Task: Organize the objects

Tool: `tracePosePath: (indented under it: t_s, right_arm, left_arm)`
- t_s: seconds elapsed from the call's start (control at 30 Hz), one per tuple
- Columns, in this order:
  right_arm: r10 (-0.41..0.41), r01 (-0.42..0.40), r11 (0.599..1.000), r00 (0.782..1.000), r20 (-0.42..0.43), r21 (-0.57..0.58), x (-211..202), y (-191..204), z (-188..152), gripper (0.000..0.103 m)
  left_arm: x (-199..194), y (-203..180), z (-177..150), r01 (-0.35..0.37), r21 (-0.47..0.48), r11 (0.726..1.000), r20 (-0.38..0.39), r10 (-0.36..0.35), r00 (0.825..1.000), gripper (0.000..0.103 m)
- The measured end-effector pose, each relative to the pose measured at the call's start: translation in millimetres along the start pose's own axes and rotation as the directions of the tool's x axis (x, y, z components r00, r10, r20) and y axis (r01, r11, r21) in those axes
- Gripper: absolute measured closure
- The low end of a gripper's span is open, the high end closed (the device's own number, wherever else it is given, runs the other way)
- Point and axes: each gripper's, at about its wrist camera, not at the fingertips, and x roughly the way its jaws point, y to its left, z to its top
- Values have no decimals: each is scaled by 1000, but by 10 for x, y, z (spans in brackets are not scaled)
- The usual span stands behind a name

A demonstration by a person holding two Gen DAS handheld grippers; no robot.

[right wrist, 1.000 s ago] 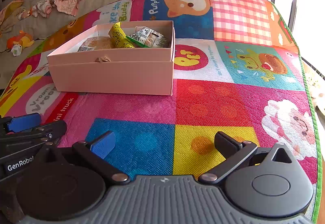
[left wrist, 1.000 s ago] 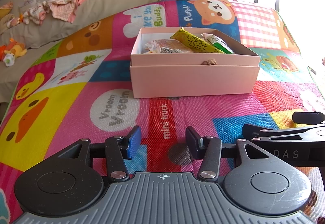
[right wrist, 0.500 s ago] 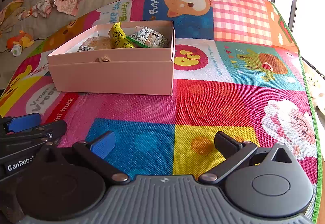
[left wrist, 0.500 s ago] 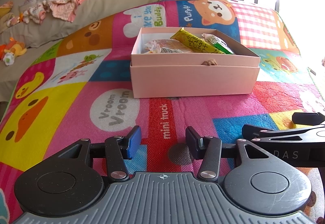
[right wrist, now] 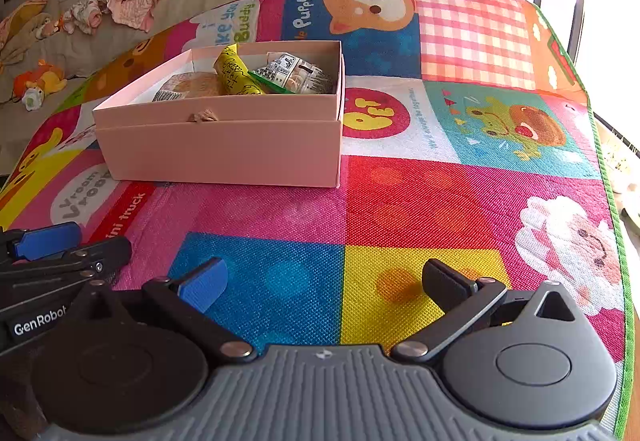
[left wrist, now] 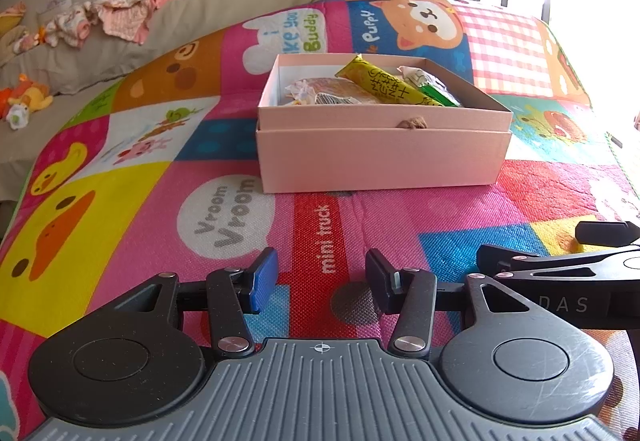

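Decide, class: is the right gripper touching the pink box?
Apart. The right wrist view shows the right gripper open and empty, with a broad stretch of play mat between its fingertips and the pink box.

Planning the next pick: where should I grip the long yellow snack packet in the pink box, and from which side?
Take the yellow packet by its raised far end, coming from above. It lies tilted across the other snacks with that end propped above the pink box rim, while its low end is wedged against the green wrapper.

"Vroom Vroom", "mini truck", "Puppy" on the play mat; "GenRobot" on the left tool.
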Motion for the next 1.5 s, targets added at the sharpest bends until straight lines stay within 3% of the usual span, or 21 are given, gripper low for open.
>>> tracePosePath:
  t_s: [1.5]
  right_arm:
    - [-4,4,1000,1000,3,1,-7,0,-10,0]
  left_arm:
    - [-7,5,1,7,2,1000,1,-7,1000,50]
